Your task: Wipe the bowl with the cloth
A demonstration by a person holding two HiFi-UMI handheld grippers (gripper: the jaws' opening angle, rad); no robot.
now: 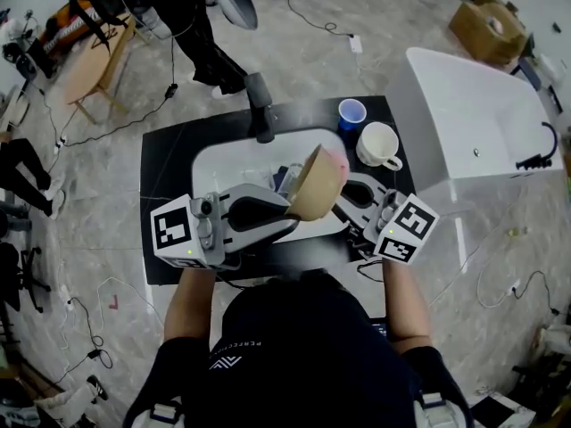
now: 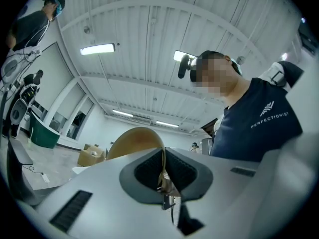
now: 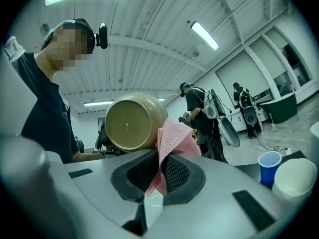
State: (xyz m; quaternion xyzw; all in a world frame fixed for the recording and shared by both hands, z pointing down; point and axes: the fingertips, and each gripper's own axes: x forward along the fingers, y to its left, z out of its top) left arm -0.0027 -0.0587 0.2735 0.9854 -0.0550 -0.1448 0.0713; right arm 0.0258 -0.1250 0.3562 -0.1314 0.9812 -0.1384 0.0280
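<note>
My left gripper (image 1: 291, 210) is shut on the rim of a tan bowl (image 1: 316, 184), held tilted on its side above the white sink (image 1: 214, 163). In the left gripper view the bowl's thin edge (image 2: 134, 141) runs between the dark pads of the left gripper (image 2: 163, 161). My right gripper (image 1: 346, 191) is shut on a pink woven cloth (image 1: 337, 160) right beside the bowl's upper rim. In the right gripper view the cloth (image 3: 175, 137) sticks up from the right gripper (image 3: 160, 167), with the bowl's underside (image 3: 132, 121) just left of it, touching or nearly so.
A dark faucet (image 1: 259, 107) stands behind the sink on the black table (image 1: 169, 150). A blue cup (image 1: 351, 112) and a white mug (image 1: 379, 144) sit at the back right. A white tub (image 1: 473, 119) stands to the right. People stand at the back left.
</note>
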